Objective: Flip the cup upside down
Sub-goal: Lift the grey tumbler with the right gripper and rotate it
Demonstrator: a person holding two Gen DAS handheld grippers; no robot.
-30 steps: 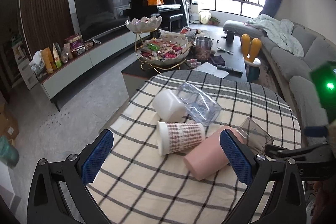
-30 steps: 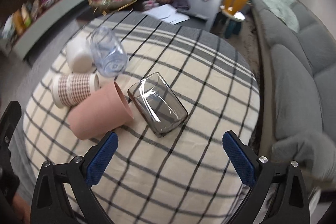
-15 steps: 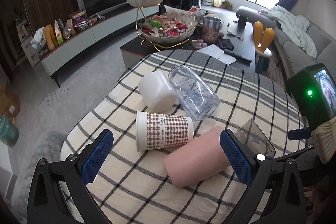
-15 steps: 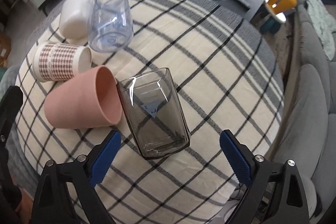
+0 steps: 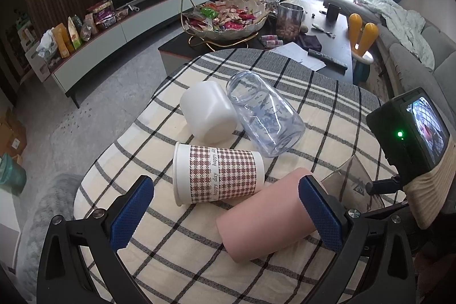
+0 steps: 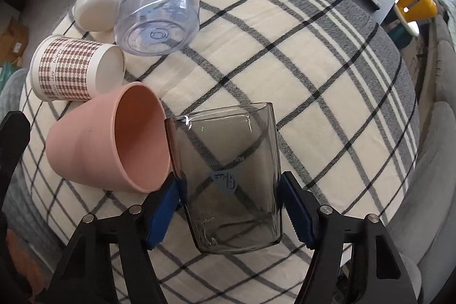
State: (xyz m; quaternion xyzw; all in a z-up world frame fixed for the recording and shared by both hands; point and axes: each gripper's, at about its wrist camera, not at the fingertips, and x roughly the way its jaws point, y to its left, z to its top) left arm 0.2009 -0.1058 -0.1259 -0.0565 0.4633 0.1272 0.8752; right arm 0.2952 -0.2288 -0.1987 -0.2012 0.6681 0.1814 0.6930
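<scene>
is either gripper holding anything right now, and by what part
The right gripper clamps the smoky glass cup across its side walls, near the base end. The left gripper is open, holding nothing.

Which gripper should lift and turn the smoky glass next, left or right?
Right. The right hand-held gripper already has its pads on both sides of the smoky glass lying on its side. The left hand-held gripper is wide open over the pink cup, holding nothing.
</scene>
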